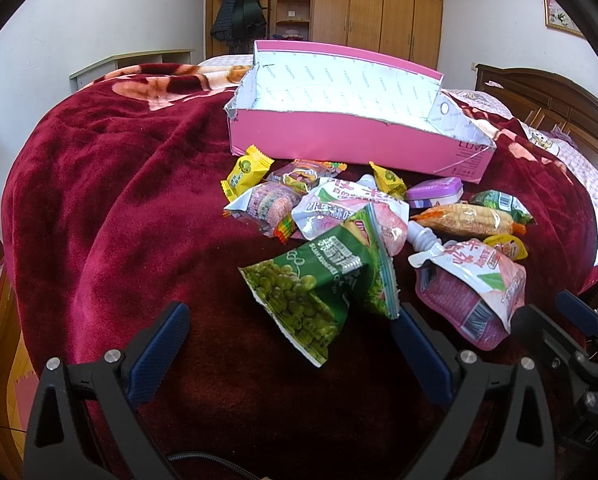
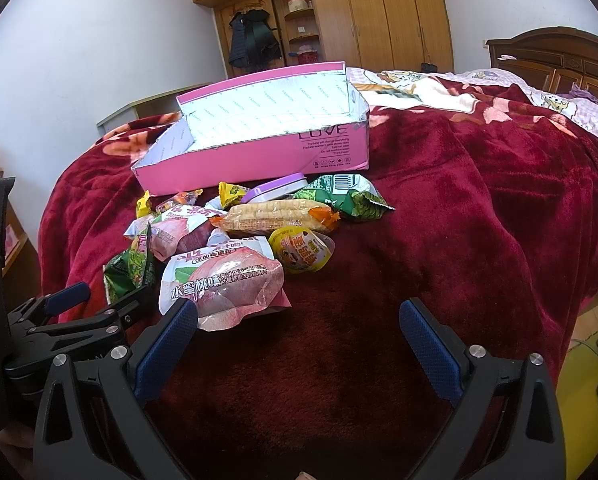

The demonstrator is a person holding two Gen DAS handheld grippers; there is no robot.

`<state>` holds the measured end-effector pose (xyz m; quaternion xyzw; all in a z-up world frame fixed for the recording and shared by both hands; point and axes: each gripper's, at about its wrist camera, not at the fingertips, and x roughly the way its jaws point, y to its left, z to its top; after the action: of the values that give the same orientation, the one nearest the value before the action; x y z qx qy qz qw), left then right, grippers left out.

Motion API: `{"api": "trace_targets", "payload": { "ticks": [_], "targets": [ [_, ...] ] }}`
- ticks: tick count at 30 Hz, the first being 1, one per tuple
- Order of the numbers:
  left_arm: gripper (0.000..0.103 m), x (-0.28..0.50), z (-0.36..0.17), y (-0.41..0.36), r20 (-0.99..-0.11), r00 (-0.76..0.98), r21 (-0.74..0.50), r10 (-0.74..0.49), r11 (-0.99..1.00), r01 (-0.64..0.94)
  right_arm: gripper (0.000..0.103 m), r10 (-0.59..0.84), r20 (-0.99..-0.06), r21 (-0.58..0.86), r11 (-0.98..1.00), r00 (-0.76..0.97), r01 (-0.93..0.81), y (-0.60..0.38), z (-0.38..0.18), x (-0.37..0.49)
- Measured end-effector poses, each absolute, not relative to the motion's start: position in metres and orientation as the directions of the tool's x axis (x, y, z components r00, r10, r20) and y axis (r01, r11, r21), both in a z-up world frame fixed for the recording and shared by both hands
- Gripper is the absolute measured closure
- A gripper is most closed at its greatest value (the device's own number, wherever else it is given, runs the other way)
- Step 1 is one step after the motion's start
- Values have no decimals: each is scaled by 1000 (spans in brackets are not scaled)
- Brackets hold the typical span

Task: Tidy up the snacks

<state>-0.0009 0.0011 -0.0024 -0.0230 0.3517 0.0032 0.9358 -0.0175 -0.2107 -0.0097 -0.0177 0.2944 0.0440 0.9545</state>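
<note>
Both our claws are spread wide with nothing in them: left gripper point(image 1: 287, 344) facing the green pea bag point(image 1: 319, 284), right gripper point(image 2: 299, 340) just short of the peach pouch point(image 2: 223, 284). Snacks sit piled mid-blanket point(image 1: 119, 200), with the empty pink box point(image 1: 339, 140) just behind them. Those packets look light, crinkly and slippery, so we'd pinch a sealed edge, not the puffy middle.

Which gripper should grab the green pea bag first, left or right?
Left. The left gripper is open with the green pea bag lying right between its fingers. The right gripper faces the peach pouch instead; the pea bag sits off to its left side.
</note>
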Motion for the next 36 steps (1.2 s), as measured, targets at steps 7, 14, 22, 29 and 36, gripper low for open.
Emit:
{"api": "trace_targets", "payload": {
  "ticks": [7, 14, 22, 29, 36],
  "targets": [
    [1, -1, -2, 1, -658, 753, -40, -9, 999, -23, 0, 73, -564, -8, 996, 822, -94, -211, -10, -17],
    [1, -1, -2, 1, -659, 753, -40, -9, 999, -22, 0, 73, -565, -8, 996, 822, -94, -211, -10, -17],
    [1, -1, -2, 1, -659, 752, -39, -9, 999, -22, 0, 73, -565, -8, 996, 822, -94, -211, -10, -17],
    [1, -1, -2, 1, -659, 752, -39, -9, 999, -22, 0, 75, -563, -8, 995, 823, -96, -210, -9, -17],
    [1, -4, -3, 1, -655, 756, -43, -14, 999, -18, 0, 79, -560, -9, 995, 825, -102, -211, -10, -19]
  ]
}}
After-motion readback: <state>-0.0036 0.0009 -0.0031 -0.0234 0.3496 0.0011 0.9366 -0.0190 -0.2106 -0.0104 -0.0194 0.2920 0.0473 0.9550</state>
